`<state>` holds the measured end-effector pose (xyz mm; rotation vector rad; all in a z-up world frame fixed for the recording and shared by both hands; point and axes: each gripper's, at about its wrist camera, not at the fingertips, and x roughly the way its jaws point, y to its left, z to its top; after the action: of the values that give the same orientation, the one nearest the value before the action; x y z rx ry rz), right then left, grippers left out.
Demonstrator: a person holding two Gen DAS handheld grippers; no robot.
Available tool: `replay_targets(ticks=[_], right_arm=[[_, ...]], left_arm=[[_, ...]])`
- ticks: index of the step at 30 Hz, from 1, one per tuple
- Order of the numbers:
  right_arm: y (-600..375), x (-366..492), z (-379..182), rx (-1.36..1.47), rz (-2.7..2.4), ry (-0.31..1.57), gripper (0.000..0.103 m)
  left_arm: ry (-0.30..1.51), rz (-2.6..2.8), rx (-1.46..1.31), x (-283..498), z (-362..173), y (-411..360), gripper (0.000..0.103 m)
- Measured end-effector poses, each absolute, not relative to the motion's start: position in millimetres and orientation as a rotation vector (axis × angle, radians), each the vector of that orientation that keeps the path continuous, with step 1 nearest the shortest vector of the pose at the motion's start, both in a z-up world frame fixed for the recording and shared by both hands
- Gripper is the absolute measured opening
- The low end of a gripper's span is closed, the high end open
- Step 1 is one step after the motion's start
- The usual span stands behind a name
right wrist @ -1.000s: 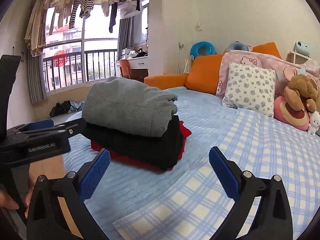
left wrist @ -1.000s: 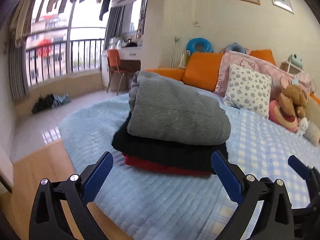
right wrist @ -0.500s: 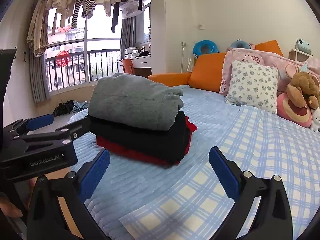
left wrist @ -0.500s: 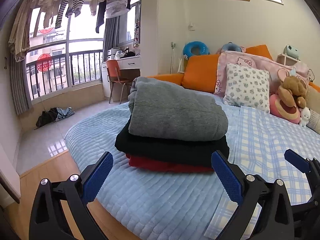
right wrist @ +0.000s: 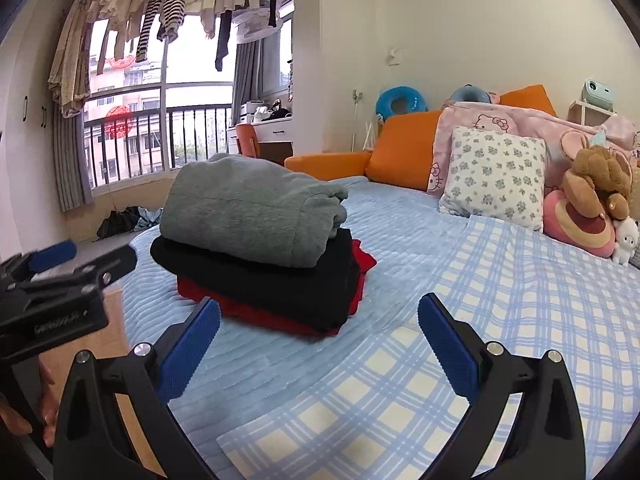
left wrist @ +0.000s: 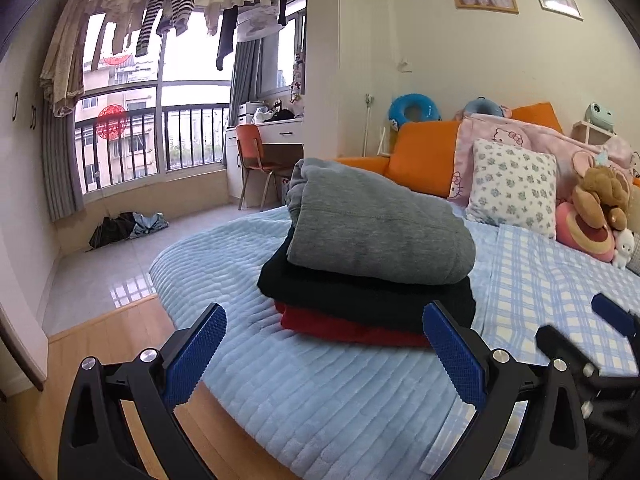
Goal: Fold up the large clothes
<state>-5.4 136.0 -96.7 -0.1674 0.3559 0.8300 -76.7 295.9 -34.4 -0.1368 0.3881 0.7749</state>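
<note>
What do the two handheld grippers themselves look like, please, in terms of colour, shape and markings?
Both the left gripper and right gripper have black angular frames with triangular cutouts and silver screws. Their fingers carry flat blue textured pads. White lettering marks the left gripper's body in the right wrist view, too blurred to read.

Folded clothes stacked three high on a bed, both grippers held back with jaws apart.

A grey garment point(right wrist: 252, 212) lies folded on top of a black one point(right wrist: 280, 284), which rests on a red one point(right wrist: 260, 314), the pile sitting on the pale blue quilted cover point(right wrist: 400, 240) toward the left. Near the camera, the right gripper point(right wrist: 318, 344) stands wide open and empty above a blue checked sheet point(right wrist: 500, 340). At the left edge the left gripper point(right wrist: 64, 264) is apart from the pile. A floral pillow point(right wrist: 494, 176) and plush toys point(right wrist: 592, 200) line the far right; laundry point(right wrist: 168, 4) hangs by the window.
</note>
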Motion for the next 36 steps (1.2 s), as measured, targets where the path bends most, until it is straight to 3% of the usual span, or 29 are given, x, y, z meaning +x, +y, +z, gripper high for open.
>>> replay_targets(ticks=[36], right_arm=[[132.2, -5.1, -94.4, -0.166, 0.832, 0.357, 0.098]], left_arm=[[0.406, 0.746, -0.136, -89.5, -45.6, 270.6, 0.1]])
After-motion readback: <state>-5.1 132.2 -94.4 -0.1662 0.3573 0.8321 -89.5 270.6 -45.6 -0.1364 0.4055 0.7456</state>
